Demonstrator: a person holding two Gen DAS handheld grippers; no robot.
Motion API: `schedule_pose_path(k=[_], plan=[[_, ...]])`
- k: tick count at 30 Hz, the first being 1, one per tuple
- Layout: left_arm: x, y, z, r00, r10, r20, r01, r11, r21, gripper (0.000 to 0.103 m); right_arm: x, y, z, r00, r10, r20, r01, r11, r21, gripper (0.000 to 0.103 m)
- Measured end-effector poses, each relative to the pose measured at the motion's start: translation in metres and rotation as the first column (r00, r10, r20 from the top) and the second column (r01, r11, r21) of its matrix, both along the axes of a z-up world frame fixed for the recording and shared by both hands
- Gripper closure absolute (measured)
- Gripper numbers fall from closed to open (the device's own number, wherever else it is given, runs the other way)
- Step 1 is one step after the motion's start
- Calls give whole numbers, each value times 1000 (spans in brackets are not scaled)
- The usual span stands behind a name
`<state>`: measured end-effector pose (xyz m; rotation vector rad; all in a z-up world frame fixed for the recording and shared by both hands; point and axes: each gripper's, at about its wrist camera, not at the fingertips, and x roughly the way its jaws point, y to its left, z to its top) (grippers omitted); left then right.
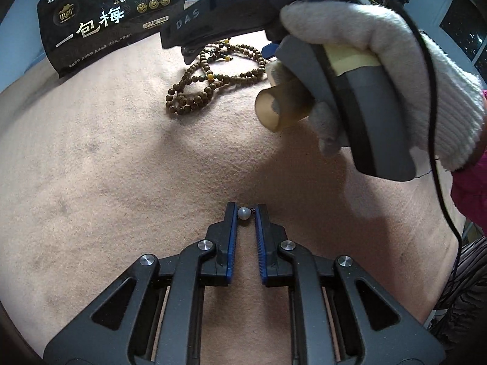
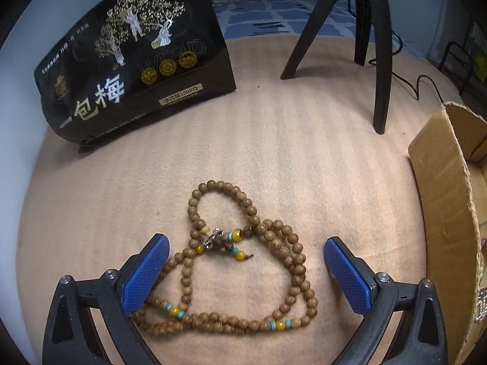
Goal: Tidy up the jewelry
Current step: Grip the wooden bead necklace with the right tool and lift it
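Left gripper (image 1: 245, 214): black two-finger tool with blue ribbed pads, closed narrowly on a small round grey-white bead (image 1: 244, 213) pinched at the fingertips, low over the cloth.
Grey-white bead: sits between the two blue pads at their very tips; a bit of dark cord shows on its right side; what it belongs to cannot be told.
Right gripper (image 2: 246, 269): black fingers with blue textured pads (image 2: 145, 273), spread wide apart, holding nothing, poised over the necklace with one pad on each side of the pile.
Long brown wooden bead necklace (image 2: 240, 261): lies loose in overlapping loops on the cloth, between the right gripper's fingers; left pad overlaps the strand's left edge in view, contact cannot be told; yellow and turquoise accent beads along it, a small silver metal charm (image 2: 214, 237) near the middle.
Same necklace in left wrist view (image 1: 210, 79): on the cloth beyond the left gripper, well apart from it, partly under the right tool.
Gloved hand (image 1: 392, 73): white knit glove wrapped around the right tool's handle.
Peach-coloured fuzzy cloth (image 2: 274, 158): covers the work surface.
Black glossy snack bag with gold trees and Chinese lettering (image 2: 134, 70): stands at the far left of the cloth.
Black tripod legs (image 2: 380, 60): planted at the far right of the cloth.
Brown cardboard box (image 2: 441, 197): at the right edge, open; contents barely visible.
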<state>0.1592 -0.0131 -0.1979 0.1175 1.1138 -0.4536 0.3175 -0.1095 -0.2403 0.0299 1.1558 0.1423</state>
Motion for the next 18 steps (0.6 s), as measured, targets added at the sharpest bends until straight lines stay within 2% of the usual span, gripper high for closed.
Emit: schedule_pose_path(k=[4, 9, 12, 15, 17, 18], plan=[[1, 1, -1, 1000, 0, 3, 0, 1000, 3, 92, 0, 14, -7, 997, 69, -14, -70, 992, -102, 0], [-3, 1, -2, 1000, 0, 8, 0, 1000, 7, 92, -4, 16, -9, 988, 139, -63, -144, 985, -91, 1], [-4, 0, -1, 1000, 2, 9, -2, 1000, 10, 92, -14, 15, -9, 980, 189, -55, -194, 975, -105, 6], [-4, -1, 1, 1000, 9, 6, -9, 1000, 9, 92, -19, 14, -5, 976, 212, -52, -217, 971, -105, 22], [-3, -2, 1, 1000, 10, 7, -10, 1000, 13, 92, -26, 13, -1, 972, 228, -52, -232, 967, -105, 43], [-3, -3, 2, 1000, 10, 8, -10, 1000, 14, 92, -29, 13, 0, 970, 237, -53, -242, 965, -101, 50]])
